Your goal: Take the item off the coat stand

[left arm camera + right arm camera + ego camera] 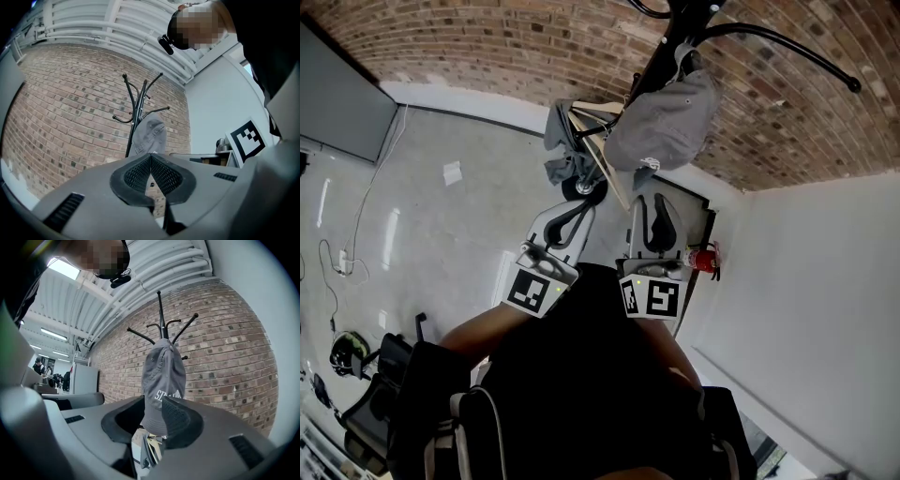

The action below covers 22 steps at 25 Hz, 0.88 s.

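A gray cap (163, 376) hangs on the black coat stand (161, 315) in front of a brick wall (225, 343), with its brim pointing down. In the head view the stand and cap sit at about 1 o'clock, and both grippers are just below them, side by side near the centre. The right gripper (153, 405) points straight at the cap with its fingers spread apart. The brim shows in the gap between them, and the pad (180, 420) at 3 o'clock covers part of it. I cannot tell whether the fingers touch the cloth. The left gripper (151, 157) has its fingers pressed together, pad against pad, and the cap and stand show beyond its tips at 12 o'clock. In the head view, another gray cloth (559, 141) and some wooden slats (598, 150) sit at 12 o'clock of the left gripper, beside the stand's pole. A red fire extinguisher (703, 258) stands at 3 o'clock of the right gripper, near a white wall (806, 281)
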Available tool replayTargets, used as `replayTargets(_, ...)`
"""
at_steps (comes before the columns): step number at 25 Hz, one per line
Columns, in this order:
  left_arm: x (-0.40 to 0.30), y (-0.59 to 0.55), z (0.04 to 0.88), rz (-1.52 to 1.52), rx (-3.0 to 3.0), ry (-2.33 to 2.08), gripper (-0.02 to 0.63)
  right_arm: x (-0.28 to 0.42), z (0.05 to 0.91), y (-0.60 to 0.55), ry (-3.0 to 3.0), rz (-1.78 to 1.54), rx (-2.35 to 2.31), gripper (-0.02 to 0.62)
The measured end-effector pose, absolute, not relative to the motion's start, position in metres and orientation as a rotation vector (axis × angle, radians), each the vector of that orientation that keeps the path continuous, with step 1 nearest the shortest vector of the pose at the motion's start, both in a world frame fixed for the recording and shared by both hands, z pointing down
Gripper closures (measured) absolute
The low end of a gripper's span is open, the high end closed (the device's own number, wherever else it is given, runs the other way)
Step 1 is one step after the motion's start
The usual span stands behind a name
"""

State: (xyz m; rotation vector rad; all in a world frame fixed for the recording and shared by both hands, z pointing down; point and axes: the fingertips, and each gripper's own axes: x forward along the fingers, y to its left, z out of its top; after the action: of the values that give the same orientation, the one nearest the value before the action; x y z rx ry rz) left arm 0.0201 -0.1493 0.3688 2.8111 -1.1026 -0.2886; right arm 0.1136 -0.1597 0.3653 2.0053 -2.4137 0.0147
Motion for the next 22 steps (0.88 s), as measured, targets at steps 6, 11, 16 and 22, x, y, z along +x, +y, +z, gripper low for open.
replayTargets(6, 0.022, -0.159, 0.364, -0.311, 2.815, -1.147, 0.588, 0.117, 0.362, -0.169, -2.431, 0.023, 1.985, 0.491)
replayTargets(11, 0.019, -0.163, 0.362, -0.325, 2.809, -1.169, 0.588, 0.119, 0.361, -0.175, -2.429, 0.019, 1.983, 0.485)
replayTargets(16, 0.016, -0.165, 0.366, -0.323, 2.795, -1.190, 0.588, 0.124, 0.364, -0.181, -2.423, 0.032, 1.994, 0.482)
replayTargets(22, 0.014, -0.164, 0.372, -0.298, 2.780, -1.198, 0.588, 0.122, 0.364, -0.184, -2.442, 0.027, 1.983, 0.472)
